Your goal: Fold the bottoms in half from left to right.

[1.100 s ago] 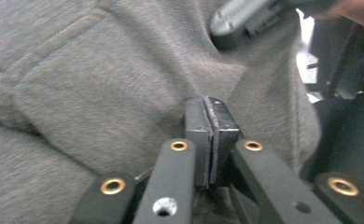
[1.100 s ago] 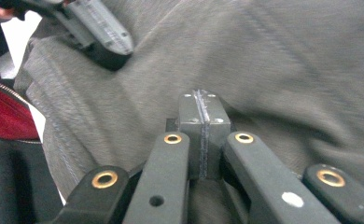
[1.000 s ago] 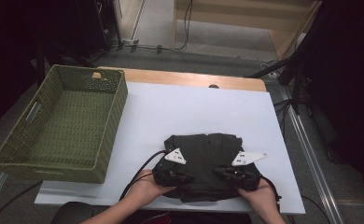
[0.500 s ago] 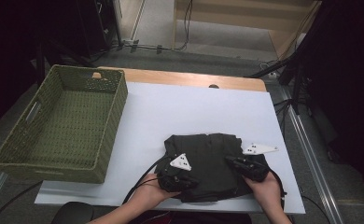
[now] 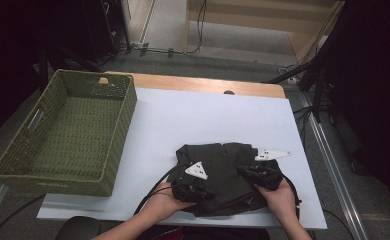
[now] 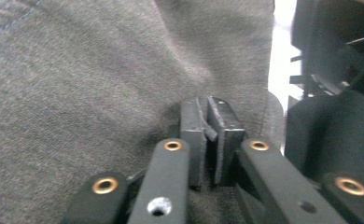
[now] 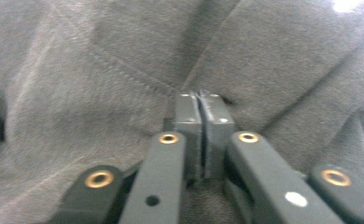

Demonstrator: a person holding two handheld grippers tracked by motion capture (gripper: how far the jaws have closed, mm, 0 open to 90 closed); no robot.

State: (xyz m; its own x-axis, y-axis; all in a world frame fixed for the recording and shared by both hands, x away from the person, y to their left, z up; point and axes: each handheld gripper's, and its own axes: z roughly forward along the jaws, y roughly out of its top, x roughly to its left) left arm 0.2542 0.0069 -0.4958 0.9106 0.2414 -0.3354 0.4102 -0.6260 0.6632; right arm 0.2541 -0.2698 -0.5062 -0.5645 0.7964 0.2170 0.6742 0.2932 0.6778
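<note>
Counter [image 5: 203, 125]: a white top with a wooden strip along the far edge; it carries all the things.
Basket [image 5: 118, 135]: green, woven, rectangular, at the left end of the counter, well apart from the cloth; a small tan piece sits at its far wall.
Cloth [image 5: 223, 165]: a dark grey garment, folded and flat on the counter near the front edge, right of the middle; seams and stitching show in both gripper views.
Hands: the left hand [image 5: 165, 202] and the right hand [image 5: 278, 195] come in from the front edge, each around a gripper.
Left gripper [image 6: 210, 119]: it rests on the front left part of the cloth [image 6: 101, 84]. Its jaws have just been opening a little; a narrow gap shows between them and I see no fold inside. The tips lie on the fabric.
Right gripper [image 7: 199, 109]: it rests on the right part of the cloth [image 7: 124, 70], beside a seam. Its jaws have also just been opening slightly, but they stand almost together, with only a thin slit; whether fabric is in it I cannot tell.
</note>
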